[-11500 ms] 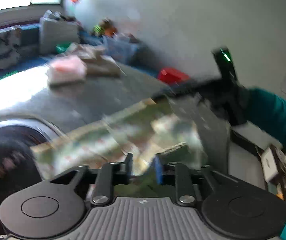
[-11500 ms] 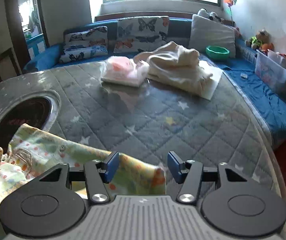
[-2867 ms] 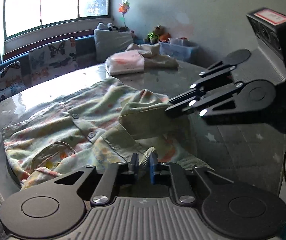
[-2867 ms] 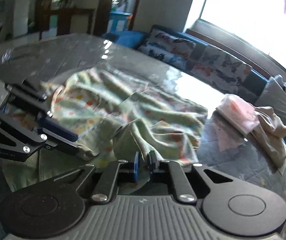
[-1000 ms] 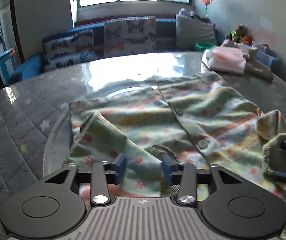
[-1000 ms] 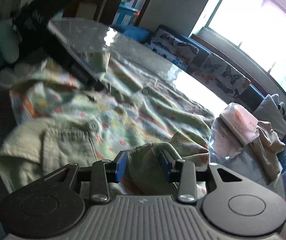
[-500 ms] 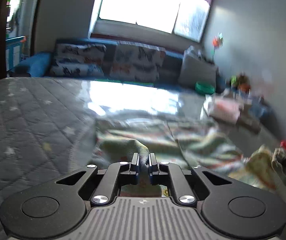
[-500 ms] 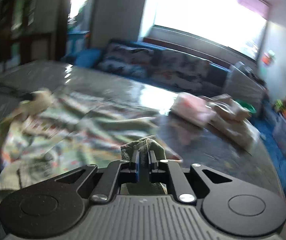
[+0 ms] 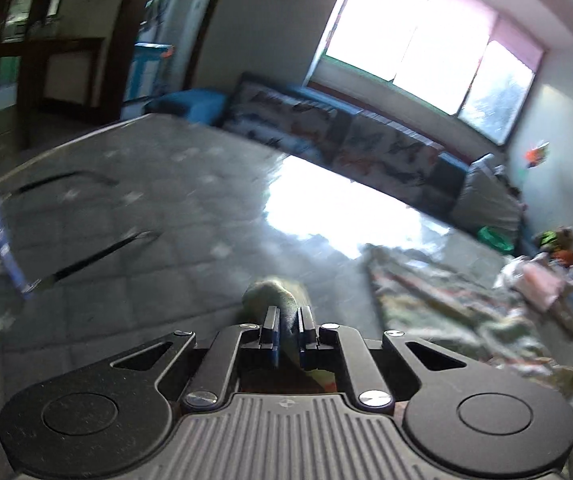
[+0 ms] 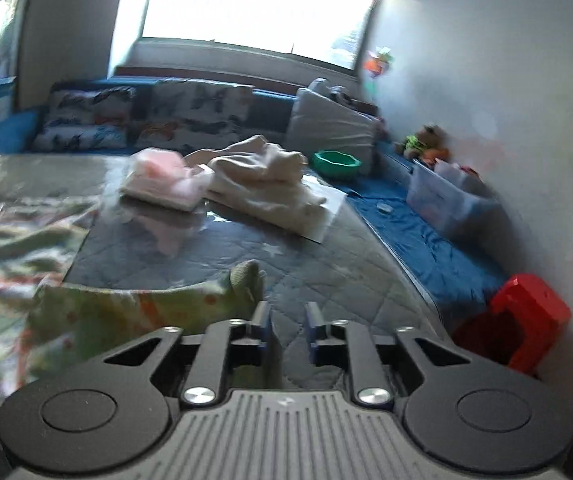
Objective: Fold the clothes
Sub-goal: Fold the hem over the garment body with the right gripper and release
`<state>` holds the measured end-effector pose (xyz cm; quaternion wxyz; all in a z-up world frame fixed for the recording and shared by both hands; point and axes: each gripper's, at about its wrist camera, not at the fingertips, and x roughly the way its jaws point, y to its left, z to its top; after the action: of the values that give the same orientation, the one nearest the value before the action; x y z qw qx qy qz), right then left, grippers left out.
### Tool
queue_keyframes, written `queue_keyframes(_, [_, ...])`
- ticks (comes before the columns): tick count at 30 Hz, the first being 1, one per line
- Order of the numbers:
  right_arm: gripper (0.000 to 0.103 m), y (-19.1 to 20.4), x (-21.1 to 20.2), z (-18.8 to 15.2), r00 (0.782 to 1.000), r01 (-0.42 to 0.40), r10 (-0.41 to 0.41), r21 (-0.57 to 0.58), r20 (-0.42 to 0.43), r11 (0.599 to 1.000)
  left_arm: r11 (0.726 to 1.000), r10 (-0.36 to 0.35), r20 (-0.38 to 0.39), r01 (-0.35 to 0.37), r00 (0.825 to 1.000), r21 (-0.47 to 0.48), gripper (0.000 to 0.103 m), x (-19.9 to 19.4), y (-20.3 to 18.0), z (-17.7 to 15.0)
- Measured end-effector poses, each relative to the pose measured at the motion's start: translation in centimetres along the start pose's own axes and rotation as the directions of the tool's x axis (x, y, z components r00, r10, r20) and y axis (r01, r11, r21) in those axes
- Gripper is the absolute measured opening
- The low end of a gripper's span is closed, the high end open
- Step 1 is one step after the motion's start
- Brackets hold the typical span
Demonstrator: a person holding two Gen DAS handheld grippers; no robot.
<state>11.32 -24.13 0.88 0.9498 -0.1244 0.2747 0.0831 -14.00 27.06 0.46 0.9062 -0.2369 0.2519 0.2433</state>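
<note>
The left gripper (image 9: 287, 330) pinches a soft fold of the floral shirt (image 9: 446, 312) (green cotton); the right gripper (image 10: 287, 330) gapes narrowly, its sleeve (image 10: 242, 280) just beside it on the quilted counter (image 10: 326, 248)

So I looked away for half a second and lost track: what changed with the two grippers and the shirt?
The right gripper let go: its jaws now stand apart and the shirt sleeve lies just left of them on the table. The left gripper stays clamped on its fold and has swung left. The folded clothes behind are unmoved.
</note>
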Motion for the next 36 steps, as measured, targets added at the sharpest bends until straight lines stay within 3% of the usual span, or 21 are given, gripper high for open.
queue_keyframes(5, [0.030, 1.7, -0.2, -1.0, 0.993, -0.117, 0.115, -0.044, -0.027, 0.992, 1.000, 0.024, -0.024, -0.025, 0.999, -0.010, 0.010, 0.4, 0.5, -0.7])
queue_keyframes(10, [0.034, 3.2, 2.4, -1.5, 0.981, -0.173, 0.167, -0.049, -0.100, 0.984, 0.999, 0.033, -0.026, -0.034, 0.999, -0.010, 0.010, 0.3, 0.5, -0.9])
queue_keyframes(17, [0.042, 0.8, 4.5, -2.3, 0.969, -0.150, 0.169, 0.117, -0.180, 0.982, 0.995, 0.080, -0.055, -0.083, 0.995, -0.052, 0.009, -0.4, 2.6, -1.7])
queue_keyframes(21, [0.042, 0.3, 3.6, -2.7, 0.965, -0.113, 0.136, 0.113, -0.222, 0.987, 0.992, 0.107, -0.056, -0.110, 0.993, -0.058, 0.009, -0.8, 3.3, -2.0])
queue_keyframes(25, [0.042, 0.7, 3.2, -2.3, 0.977, -0.123, 0.134, 0.073, -0.168, 0.990, 0.993, 0.114, -0.030, -0.115, 0.993, -0.034, 0.012, -1.5, 2.8, -1.2])
queue_keyframes(30, [0.044, 1.5, 5.4, -1.0, 0.972, -0.159, 0.172, 0.092, -0.159, 0.983, 0.995, 0.078, 0.007, -0.078, 0.997, 0.065, 0.016, -1.5, -0.1, -0.5])
queue_keyframes(34, [0.050, 2.5, 6.4, -0.9, 0.972, -0.163, 0.174, 0.078, -0.160, 0.984, 0.982, 0.075, -0.010, -0.072, 0.997, 0.173, 0.031, 0.5, -2.9, -0.8])
queue_keyframes(35, [0.053, 2.6, 6.4, -0.9, 0.972, -0.163, 0.174, 0.078, -0.157, 0.983, 0.980, 0.082, -0.020, -0.076, 0.996, 0.186, 0.041, 1.1, -3.3, -0.9])
queue_keyframes(36, [0.054, 2.6, 6.5, -0.9, 0.972, -0.163, 0.173, 0.075, -0.157, 0.984, 0.976, 0.101, -0.031, -0.093, 0.994, 0.197, 0.045, 1.7, -3.7, -1.1])
